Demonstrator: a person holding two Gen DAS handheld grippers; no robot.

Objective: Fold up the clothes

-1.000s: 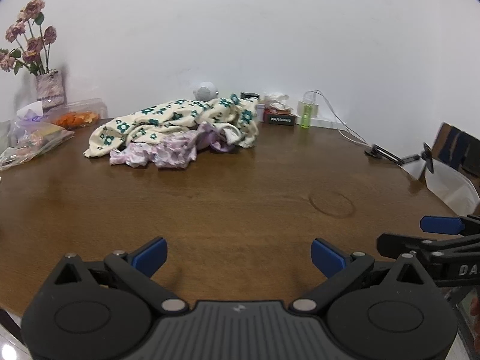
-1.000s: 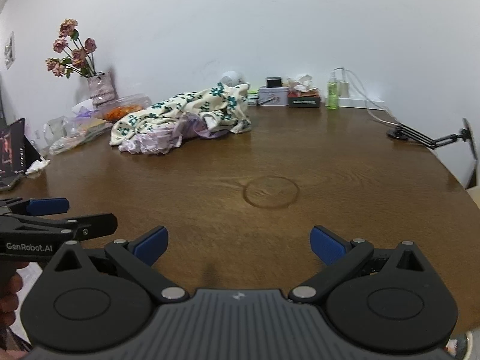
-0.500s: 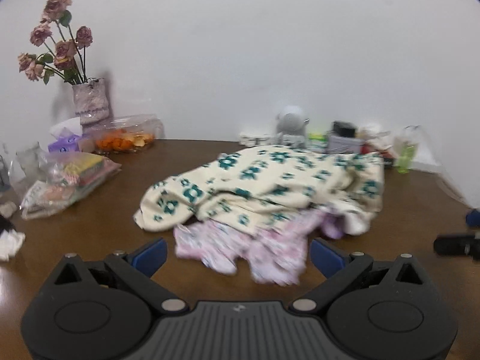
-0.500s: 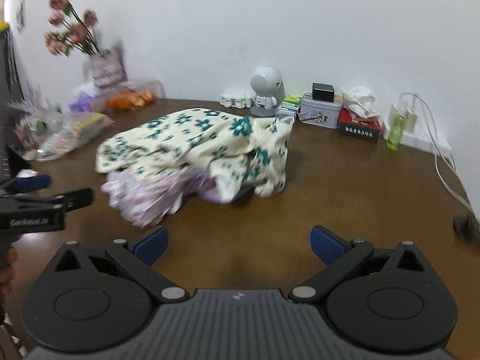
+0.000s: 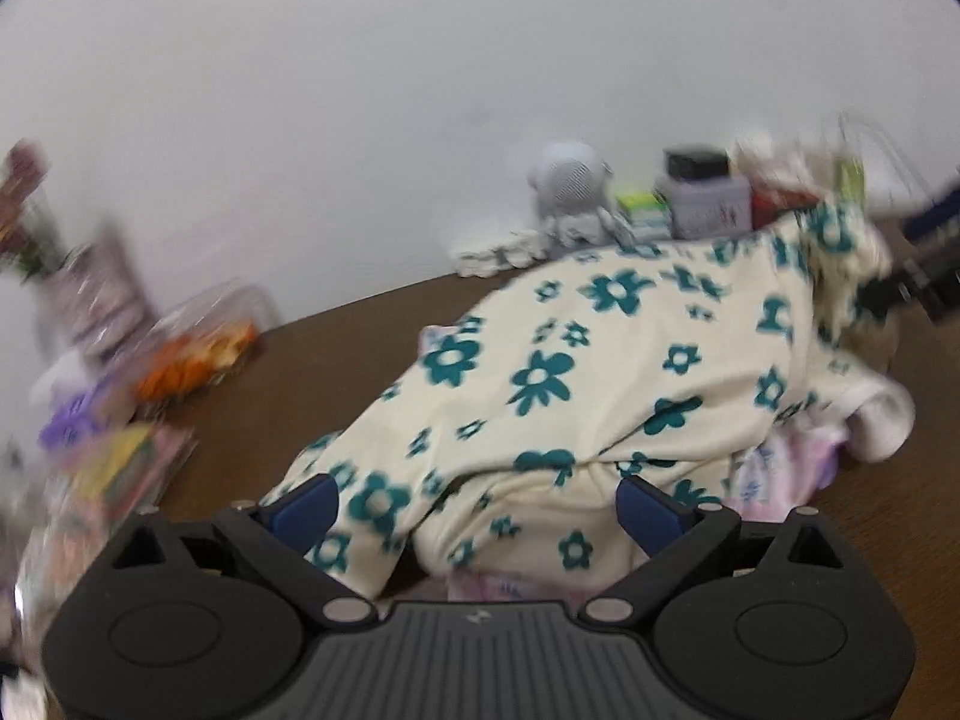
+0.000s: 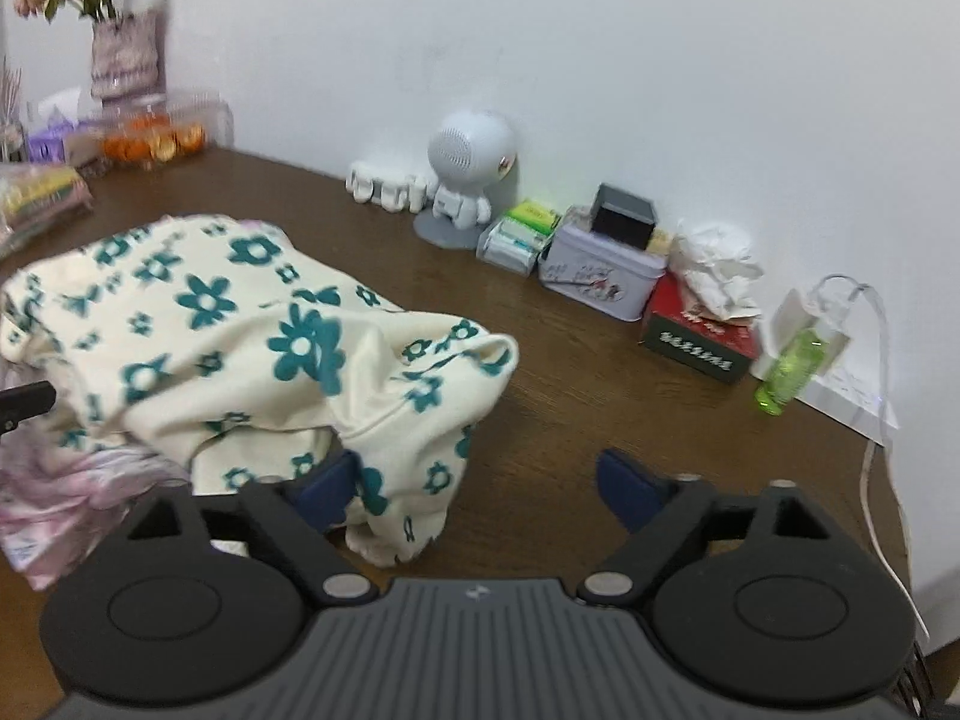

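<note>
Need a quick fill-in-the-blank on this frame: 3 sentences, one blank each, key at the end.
1. The cream garment with teal flowers lies on top of a crumpled ____ garment.
2. Both the left gripper and the right gripper have their jaws ____.
3. The small green bottle stands right of the ____ tissue box.

Missing words: pink; open; red

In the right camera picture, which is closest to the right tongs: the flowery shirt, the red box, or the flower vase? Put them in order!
1. Flowery shirt: right at the right tongs, on the left side.
2. Red box: farther back, right, by the wall.
3. Flower vase: farthest, at the back left corner.
</note>
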